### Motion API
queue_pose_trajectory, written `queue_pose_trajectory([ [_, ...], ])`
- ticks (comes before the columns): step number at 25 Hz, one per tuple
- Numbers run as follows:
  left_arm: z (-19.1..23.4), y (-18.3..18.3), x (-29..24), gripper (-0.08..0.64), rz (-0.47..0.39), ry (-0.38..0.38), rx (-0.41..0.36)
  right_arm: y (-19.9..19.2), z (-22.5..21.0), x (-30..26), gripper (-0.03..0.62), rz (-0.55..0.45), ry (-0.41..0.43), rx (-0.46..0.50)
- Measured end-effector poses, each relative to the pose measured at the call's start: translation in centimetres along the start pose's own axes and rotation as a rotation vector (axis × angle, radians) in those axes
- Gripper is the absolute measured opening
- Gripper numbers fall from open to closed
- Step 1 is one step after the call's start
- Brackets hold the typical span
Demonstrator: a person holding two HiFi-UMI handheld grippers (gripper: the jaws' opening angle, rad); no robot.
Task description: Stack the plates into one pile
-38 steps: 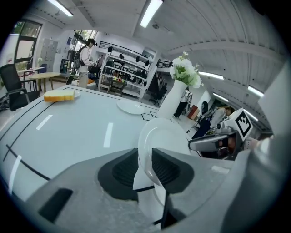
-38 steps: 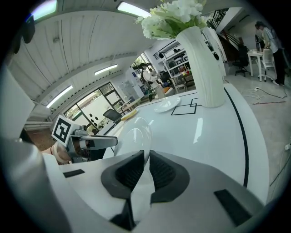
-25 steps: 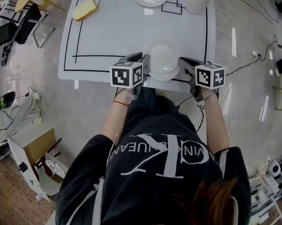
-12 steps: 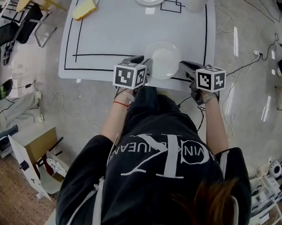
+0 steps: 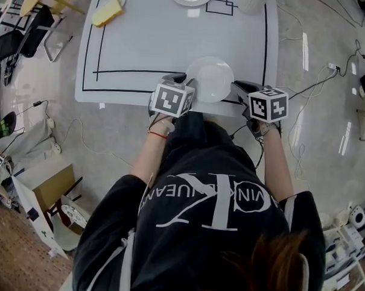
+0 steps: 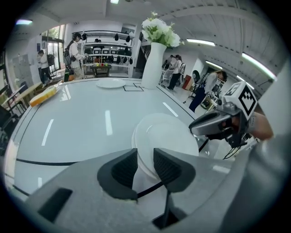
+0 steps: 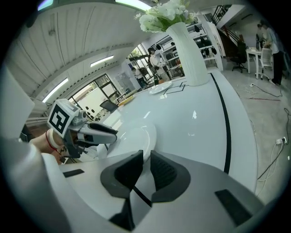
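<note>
Plates point(image 5: 209, 79): rims inside just-opening jaws; left tool point(image 6: 145, 157), right tool point(image 7: 146, 157) angled down.

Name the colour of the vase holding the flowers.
White; the vase shows best in the left gripper view.

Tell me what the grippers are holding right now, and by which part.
Nothing firmly, it seems. The white plate rests on the table, its opposite rims between the jaws of the left gripper and right gripper, which have just been opening.
</note>
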State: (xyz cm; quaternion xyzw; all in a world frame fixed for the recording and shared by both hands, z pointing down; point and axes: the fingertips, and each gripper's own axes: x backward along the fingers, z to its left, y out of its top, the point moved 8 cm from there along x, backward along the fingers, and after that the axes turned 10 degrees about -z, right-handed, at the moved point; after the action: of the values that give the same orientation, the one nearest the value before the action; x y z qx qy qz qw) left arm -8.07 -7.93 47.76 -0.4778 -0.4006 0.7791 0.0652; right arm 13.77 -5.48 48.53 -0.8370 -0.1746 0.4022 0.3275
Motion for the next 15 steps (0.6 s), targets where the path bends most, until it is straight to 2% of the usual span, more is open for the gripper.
queue_pose_trajectory([
  [9,0.3,-0.2,0.1,0.118,0.015,0.014,-0.012,0.4,1.1,-0.4,0.032,0.019,-0.021,0.13],
  [15,0.5,0.3,0.5,0.106,-0.019,0.012,0.0,0.8,1.1,-0.4,0.032,-0.008,0.0,0.106],
])
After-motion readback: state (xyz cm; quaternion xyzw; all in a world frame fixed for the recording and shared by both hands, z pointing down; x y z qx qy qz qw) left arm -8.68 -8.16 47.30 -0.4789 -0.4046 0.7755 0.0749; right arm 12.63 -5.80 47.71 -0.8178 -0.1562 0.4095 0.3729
